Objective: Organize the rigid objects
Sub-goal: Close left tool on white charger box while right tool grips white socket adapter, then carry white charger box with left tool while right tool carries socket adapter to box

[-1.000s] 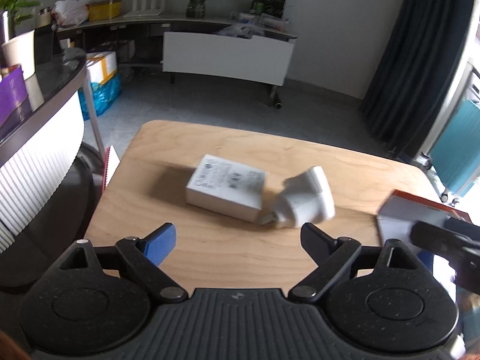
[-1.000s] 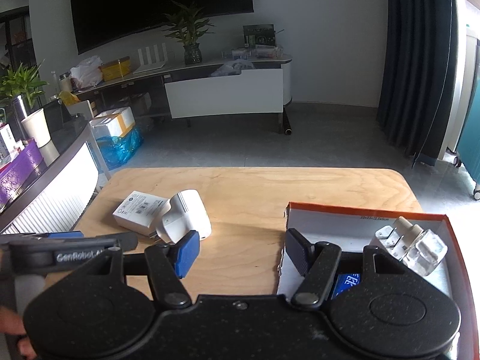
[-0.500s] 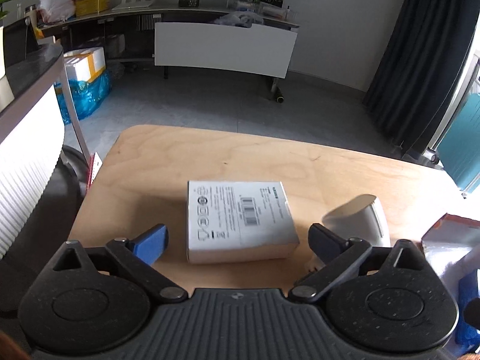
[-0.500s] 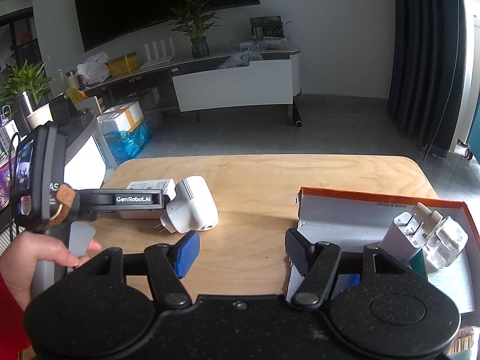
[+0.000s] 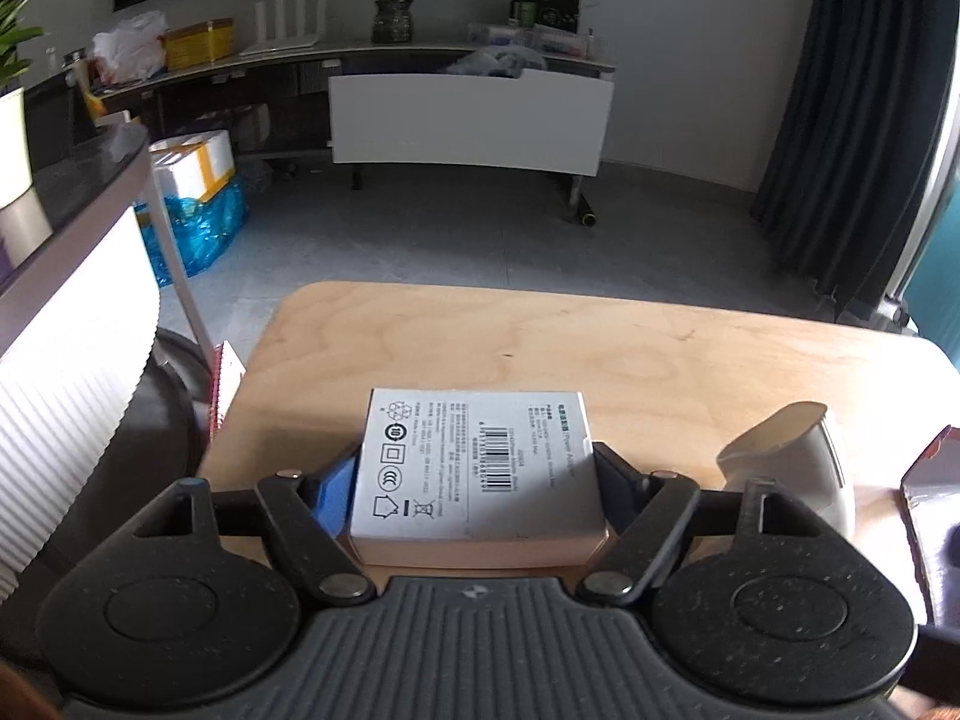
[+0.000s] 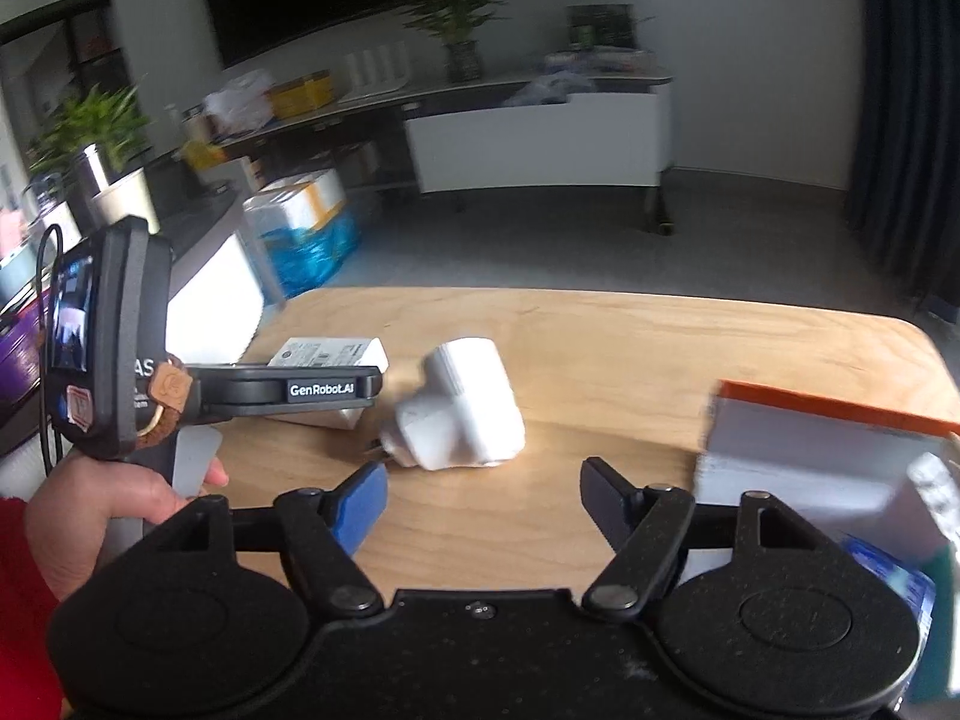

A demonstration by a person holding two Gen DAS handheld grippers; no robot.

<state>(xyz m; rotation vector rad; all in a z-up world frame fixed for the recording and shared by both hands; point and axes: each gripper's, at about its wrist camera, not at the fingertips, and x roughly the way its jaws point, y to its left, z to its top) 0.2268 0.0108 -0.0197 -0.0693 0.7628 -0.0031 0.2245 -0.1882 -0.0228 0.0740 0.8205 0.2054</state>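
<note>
- Here, the left gripper point(image 5: 474, 480) reaches over the near left part of the wooden bench point(image 5: 540, 342); its jaws are closing, one finger on each side of the white box point(image 5: 480, 468); whether the pads already press on the box cannot be told.
- The white box lies flat on the bench, its printed label and barcode facing up; it is the landmark for what follows.
- The white plug adapter point(image 6: 459, 405) lies on its side just to the right of the white box, on the bare bench.
- The right gripper point(image 6: 483, 501) hovers nearer the camera than the adapter; its jaws are opening, wide, with nothing between them.
- The orange-rimmed tray point(image 6: 828, 450) sits well to the right of the white box, at the bench's right edge; its contents are blurred.
- A hand point(image 6: 102, 510) with a red sleeve holds the left gripper's handle, left of the white box.
</note>
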